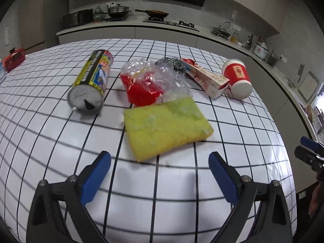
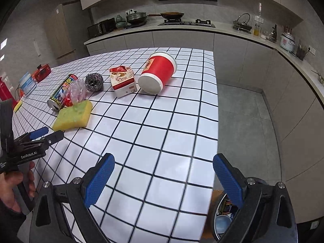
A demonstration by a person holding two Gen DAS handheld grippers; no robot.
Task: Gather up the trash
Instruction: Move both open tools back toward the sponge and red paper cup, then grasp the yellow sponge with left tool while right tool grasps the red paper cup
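Note:
On the grid-patterned table [image 1: 60,141] lie a tipped yellow-and-black can [image 1: 91,81], a crumpled clear and red plastic wrapper [image 1: 149,81], a yellow sponge [image 1: 166,125], a steel scourer [image 1: 176,63], a torn paper carton [image 1: 210,81] and a tipped red paper cup [image 1: 238,79]. My left gripper [image 1: 160,174] stands open just short of the sponge, nothing between its fingers. My right gripper [image 2: 164,178] is open over the table's [image 2: 162,141] near right corner, well short of the cup [image 2: 158,73] and carton [image 2: 123,81]. The sponge [image 2: 73,115] and can [image 2: 62,93] lie far left there.
A bin [image 2: 222,218] holding cans sits on the floor below the table's right edge. Red containers [image 1: 14,59] stand at the table's far left. A kitchen counter with pots and a stove [image 2: 186,23] runs behind and to the right. A hand [image 2: 12,182] holds the left gripper.

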